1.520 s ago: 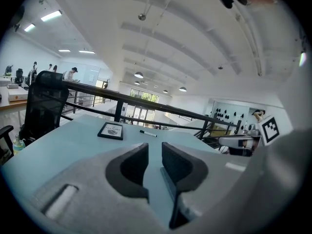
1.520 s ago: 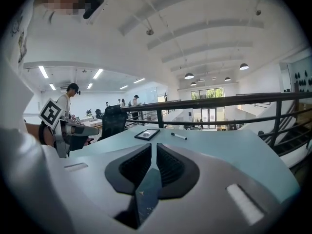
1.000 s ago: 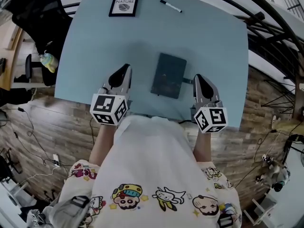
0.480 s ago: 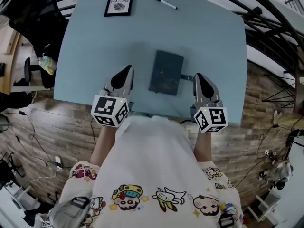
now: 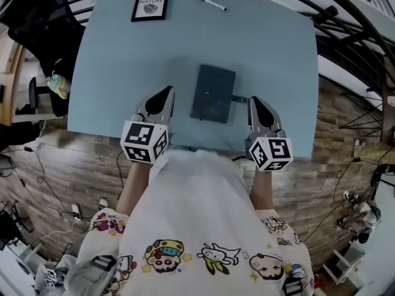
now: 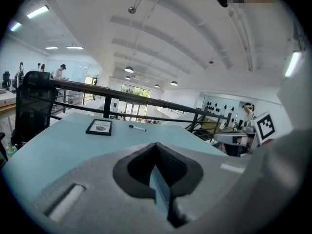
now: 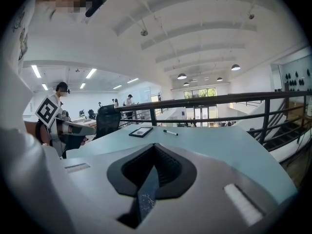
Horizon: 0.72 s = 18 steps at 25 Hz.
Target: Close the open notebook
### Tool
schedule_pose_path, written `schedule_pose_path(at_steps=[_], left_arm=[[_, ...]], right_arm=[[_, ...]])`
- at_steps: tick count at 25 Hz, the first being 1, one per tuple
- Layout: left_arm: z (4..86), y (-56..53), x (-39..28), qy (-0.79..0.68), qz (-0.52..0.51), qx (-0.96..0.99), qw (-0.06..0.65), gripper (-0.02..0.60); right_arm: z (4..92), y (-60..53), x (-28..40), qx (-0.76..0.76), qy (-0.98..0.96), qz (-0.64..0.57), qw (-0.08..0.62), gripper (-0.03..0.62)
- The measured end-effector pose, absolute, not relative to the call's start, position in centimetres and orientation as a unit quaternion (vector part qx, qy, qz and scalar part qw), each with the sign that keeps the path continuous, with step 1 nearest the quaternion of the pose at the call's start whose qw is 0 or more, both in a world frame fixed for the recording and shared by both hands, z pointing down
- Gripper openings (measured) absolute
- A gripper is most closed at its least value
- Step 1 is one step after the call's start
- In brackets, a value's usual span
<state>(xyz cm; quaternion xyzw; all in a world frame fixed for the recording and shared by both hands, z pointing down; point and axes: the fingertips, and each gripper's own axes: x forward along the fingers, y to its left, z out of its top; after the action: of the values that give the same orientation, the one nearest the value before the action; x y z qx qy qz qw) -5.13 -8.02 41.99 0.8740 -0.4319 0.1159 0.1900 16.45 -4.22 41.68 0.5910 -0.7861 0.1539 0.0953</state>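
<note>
My left tool point(image 5: 165, 92) and right tool point(image 5: 254, 101) flank the notebook point(image 5: 213, 94), both clenched empty; it looks light and stiff-covered, so I'd take its long edge.

The notebook point(image 5: 213, 94) lies on the bench point(image 5: 123, 54) toward its near edge, between the left gripper point(image 5: 164, 94) and the right gripper point(image 5: 254, 102). Along the far edge, a framed card point(image 5: 150, 5) lies left of a marker point(image 5: 212, 3). A chair point(image 5: 37, 11) stands beyond the bench's left side.
</note>
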Motion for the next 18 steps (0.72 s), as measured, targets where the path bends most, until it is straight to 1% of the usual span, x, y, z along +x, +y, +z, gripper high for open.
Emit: schedule_pose_path(at_steps=[18], left_arm=[[42.1, -8.3, -4.5, -0.431, 0.12, 0.874, 0.193, -0.002]], right_arm=[[42.0, -4.2, 17.6, 0.595, -0.78, 0.162, 0.101, 0.008]])
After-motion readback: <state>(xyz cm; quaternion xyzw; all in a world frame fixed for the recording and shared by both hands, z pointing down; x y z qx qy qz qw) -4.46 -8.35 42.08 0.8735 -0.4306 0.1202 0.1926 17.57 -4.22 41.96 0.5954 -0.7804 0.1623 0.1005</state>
